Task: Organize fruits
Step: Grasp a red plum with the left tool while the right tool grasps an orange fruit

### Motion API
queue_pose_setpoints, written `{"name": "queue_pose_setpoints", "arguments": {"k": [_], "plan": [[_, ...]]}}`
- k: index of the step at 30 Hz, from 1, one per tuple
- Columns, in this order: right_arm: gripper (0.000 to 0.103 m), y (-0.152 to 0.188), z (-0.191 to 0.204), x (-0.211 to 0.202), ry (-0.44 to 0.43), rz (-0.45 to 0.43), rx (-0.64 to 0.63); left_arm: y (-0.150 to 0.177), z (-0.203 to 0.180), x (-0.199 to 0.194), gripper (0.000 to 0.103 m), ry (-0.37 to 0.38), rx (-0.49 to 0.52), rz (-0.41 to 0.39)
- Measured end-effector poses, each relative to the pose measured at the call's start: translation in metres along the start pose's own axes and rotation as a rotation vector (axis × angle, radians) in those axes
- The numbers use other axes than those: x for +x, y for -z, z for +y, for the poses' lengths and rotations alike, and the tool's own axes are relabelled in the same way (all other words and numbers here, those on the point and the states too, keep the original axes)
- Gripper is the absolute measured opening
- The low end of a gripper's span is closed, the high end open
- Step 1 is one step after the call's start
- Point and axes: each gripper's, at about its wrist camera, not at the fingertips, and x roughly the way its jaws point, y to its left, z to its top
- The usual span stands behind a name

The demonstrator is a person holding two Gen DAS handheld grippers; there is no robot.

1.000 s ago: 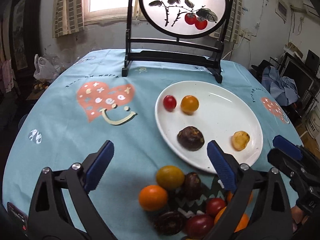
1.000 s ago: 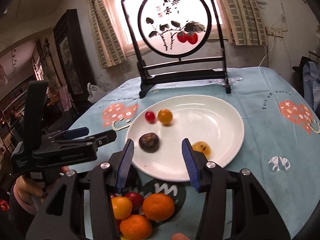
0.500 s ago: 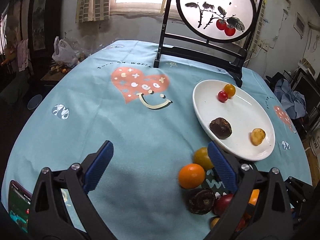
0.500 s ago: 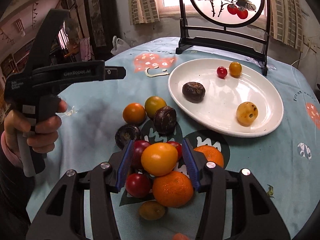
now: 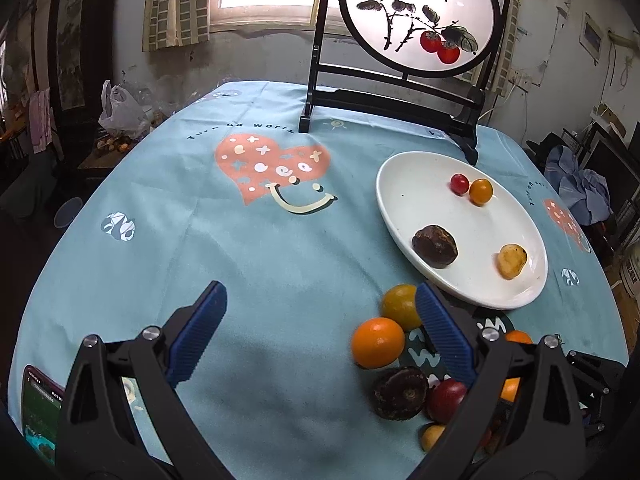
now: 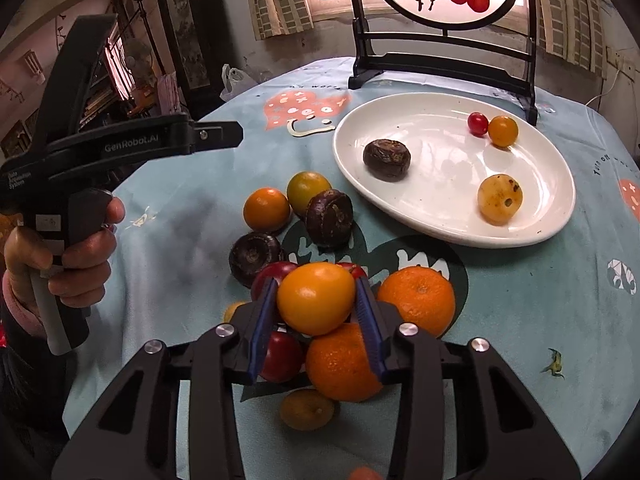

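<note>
My right gripper [image 6: 316,284] is low over the fruit pile. Its jaws are closing, and both blue pads touch the sides of an orange-yellow round fruit [image 6: 316,304] on top of the pile. Mandarins [image 6: 418,300], red tomatoes [image 6: 280,354] and dark brown fruits [image 6: 330,218] lie around it on the cloth. The white plate [image 6: 440,120] beyond holds a dark fruit [image 6: 387,159], a yellow spotted fruit [image 6: 500,199], a red cherry tomato [image 6: 478,123] and a small orange one [image 6: 503,131]. My left gripper [image 5: 320,294] stands open over bare cloth, left of the pile [image 5: 378,342].
A round painted screen on a black stand [image 5: 420,20] rises behind the plate [image 5: 420,184]. A phone [image 5: 36,412] lies at the near left table edge. A hand [image 6: 80,248] grips the left gripper's handle. Furniture and bags crowd the room around the round table.
The right gripper has dropped from over the plate onto the pile, and its jaws have narrowed onto the orange-yellow fruit. The left gripper has swung left, off the pile to bare cloth.
</note>
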Motion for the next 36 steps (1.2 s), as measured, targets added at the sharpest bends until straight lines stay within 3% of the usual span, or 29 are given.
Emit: {"name": "queue_pose_setpoints", "arguments": {"k": [4,7,12,15,27,36], "plan": [[0.04,-0.007,-0.011,-0.02,-0.026,-0.082,0.06,0.005,-0.009,-0.002,0.097,0.037,0.051,0.008],[0.04,-0.009,-0.022,-0.029,-0.001,-0.115,0.103,0.014,-0.026,-0.005,0.094,0.102,0.162,0.013],[0.04,-0.009,-0.033,-0.032,0.019,-0.126,0.142,0.039,-0.061,-0.006,0.069,0.235,0.377,0.068],[0.04,-0.008,-0.033,-0.034,0.019,-0.129,0.143,0.051,-0.077,-0.004,0.057,0.258,0.459,0.091],[0.04,-0.008,-0.037,-0.039,0.021,-0.138,0.155,0.07,-0.092,0.008,0.041,0.286,0.56,0.164],[0.04,-0.008,-0.037,-0.041,0.021,-0.142,0.156,0.074,-0.093,0.01,0.041,0.281,0.59,0.176]]}}
